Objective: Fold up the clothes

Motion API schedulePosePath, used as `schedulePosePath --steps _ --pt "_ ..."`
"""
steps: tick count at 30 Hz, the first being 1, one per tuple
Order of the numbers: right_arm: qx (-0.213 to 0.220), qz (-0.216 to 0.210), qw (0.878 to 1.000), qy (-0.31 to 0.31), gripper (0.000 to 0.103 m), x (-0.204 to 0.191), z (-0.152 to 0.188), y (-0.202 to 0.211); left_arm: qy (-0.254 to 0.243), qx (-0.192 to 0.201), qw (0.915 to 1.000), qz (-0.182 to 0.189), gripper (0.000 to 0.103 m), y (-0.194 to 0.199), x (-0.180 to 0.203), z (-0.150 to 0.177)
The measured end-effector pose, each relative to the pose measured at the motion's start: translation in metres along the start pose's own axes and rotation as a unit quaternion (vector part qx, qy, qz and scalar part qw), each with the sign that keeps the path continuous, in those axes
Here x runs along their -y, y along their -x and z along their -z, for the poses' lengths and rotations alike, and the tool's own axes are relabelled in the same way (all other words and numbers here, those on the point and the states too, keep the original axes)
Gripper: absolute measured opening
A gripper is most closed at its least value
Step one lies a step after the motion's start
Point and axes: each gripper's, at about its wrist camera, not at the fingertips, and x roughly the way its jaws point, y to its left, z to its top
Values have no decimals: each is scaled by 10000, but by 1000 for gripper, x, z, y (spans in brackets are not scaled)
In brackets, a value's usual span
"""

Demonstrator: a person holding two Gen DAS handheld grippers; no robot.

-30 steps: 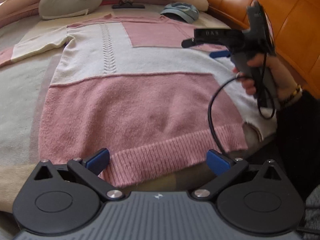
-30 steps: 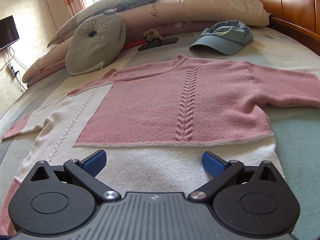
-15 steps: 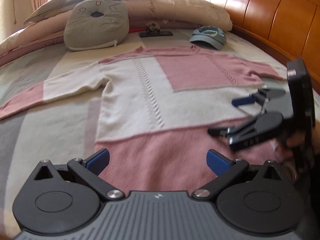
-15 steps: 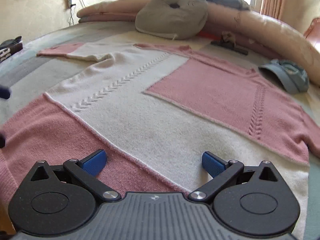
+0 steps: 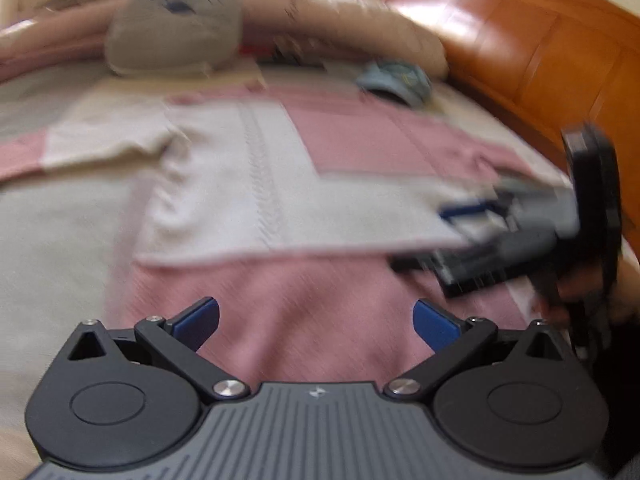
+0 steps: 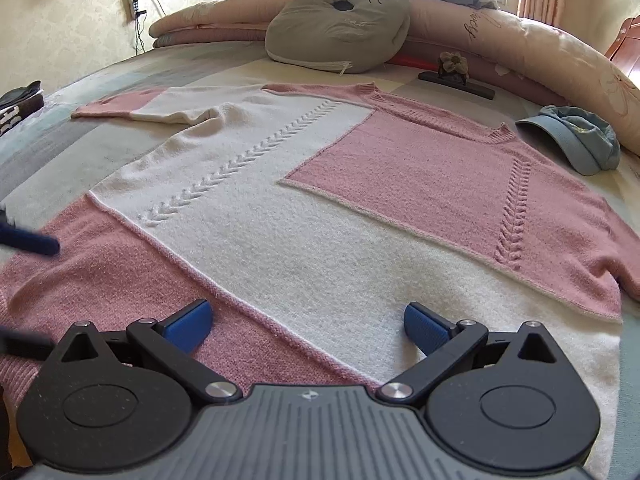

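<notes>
Pink-and-white sweater (image 6: 320, 208) flat on bed, both claws, left (image 5: 316, 322) and right (image 6: 308, 320), wide open and empty above its hem (cushion (image 6: 340, 24) beyond collar reads "cat").

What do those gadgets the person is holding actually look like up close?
Each hand-held gripper, left and right, has two blue ribbed pads on black linkage arms with silver pivot screws. Round black discs sit either side of a grey ridged body that carries a small white emblem. Motion blur hides any cable or clothing.
</notes>
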Motion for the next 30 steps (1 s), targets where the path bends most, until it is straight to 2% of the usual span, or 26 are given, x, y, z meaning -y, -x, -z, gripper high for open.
schedulePosePath --steps 4,6,10,13,17,21,23,25,27,30 --pt "141 32 9998 -154 103 2 -2 1 503 358 9976 -315 102 9 -41 -22" --pt "311 -101 9990 -295 103 5 -5 5 794 423 9950 -438 102 11 -68 -33" --pt "595 -373 9949 -730 103 15 -10 13 1315 704 9854 -824 102 8 -127 -56" --pt "819 -445 9904 -1019 103 20 -15 15 1875 958 9715 -1084 102 1 -173 -67" --pt "1119 -420 9844 -1290 103 25 -20 15 2595 1087 9537 -1058 102 -12 -230 -72" --pt "1170 -443 9820 -1418 103 27 -20 15 3553 1143 9218 -1049 102 -25 -281 -67" --pt "1218 -418 9812 -1440 103 28 -20 14 3857 1127 9100 -1020 102 -33 -298 -62" --pt "1174 -307 9810 -1513 103 30 -19 10 3941 1159 9064 -983 102 -39 -306 -58" --pt "1199 -190 9804 -1550 103 31 -18 6 3775 1209 9126 -1004 102 -44 -306 -60" --pt "1086 -22 9815 -1576 103 33 -17 -1 3753 1246 9127 -1028 102 -48 -312 -65"
